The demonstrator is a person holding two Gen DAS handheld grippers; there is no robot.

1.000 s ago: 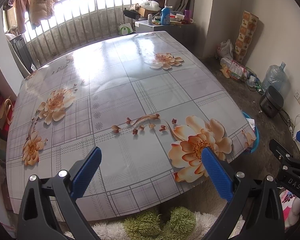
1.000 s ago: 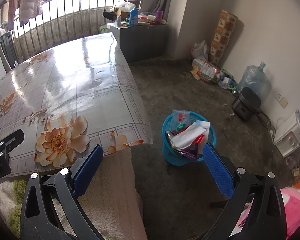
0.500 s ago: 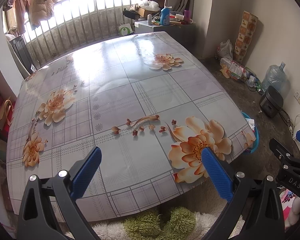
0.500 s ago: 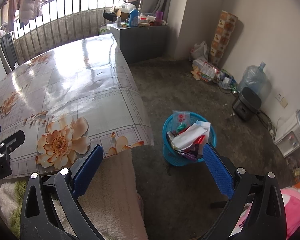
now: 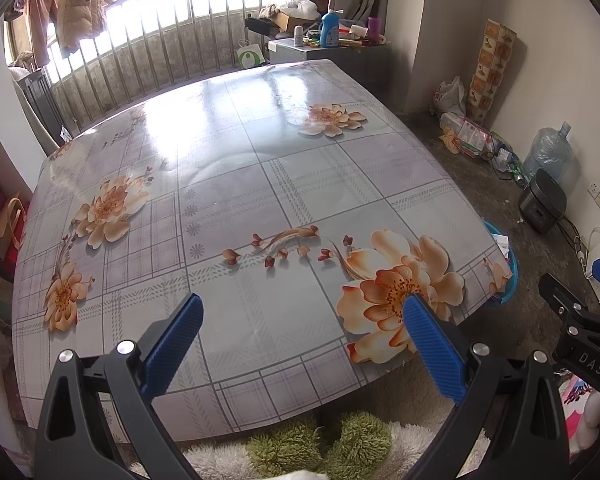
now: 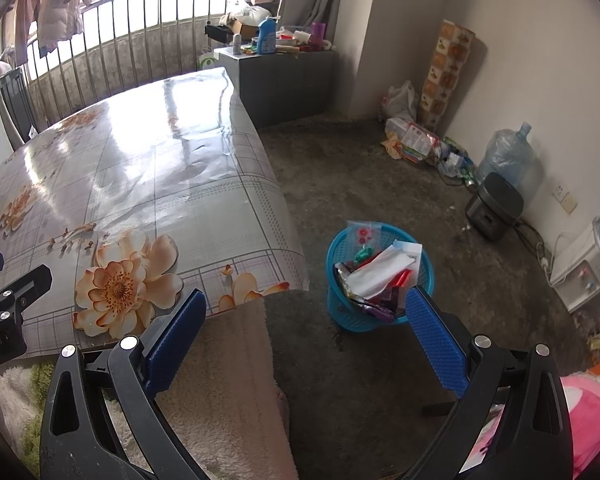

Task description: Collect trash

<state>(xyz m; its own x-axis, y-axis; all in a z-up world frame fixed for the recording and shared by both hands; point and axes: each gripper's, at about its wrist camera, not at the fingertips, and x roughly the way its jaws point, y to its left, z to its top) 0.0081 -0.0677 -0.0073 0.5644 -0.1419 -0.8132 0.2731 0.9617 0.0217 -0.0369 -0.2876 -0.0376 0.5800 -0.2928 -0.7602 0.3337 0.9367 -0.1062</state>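
— What have you got on the left camera?

— Along the bottom of the frame my left claw (image 5: 300, 344) is spread wide with nothing between its blue pads (image 5: 172, 346). It hangs over the near edge of the table (image 5: 236, 184), whose flowered cloth fills the middle of the picture and carries nothing that I can see. At the right edge, just past the table's corner, a sliver of the blue basket (image 5: 510, 276) peeks out. Lower right, the tip of my other claw pokes in.

— And the right camera?

— At the left edge the black frame of the left claw (image 6: 8, 312) shows. The table (image 6: 148, 184) takes up the upper left. My right claw (image 6: 306, 336) sits along the bottom, jaws equally wide and holding nothing. Between its pads, right of centre, the blue basket (image 6: 342, 276) stands on the bare floor (image 6: 380, 184) just beside the table's corner. The trash (image 6: 380, 272) is heaped inside: white paper, a clear bag with red print, red and purple wrappers, I think, though they're small here. More litter (image 6: 414, 142) lies against the far wall, upper right.
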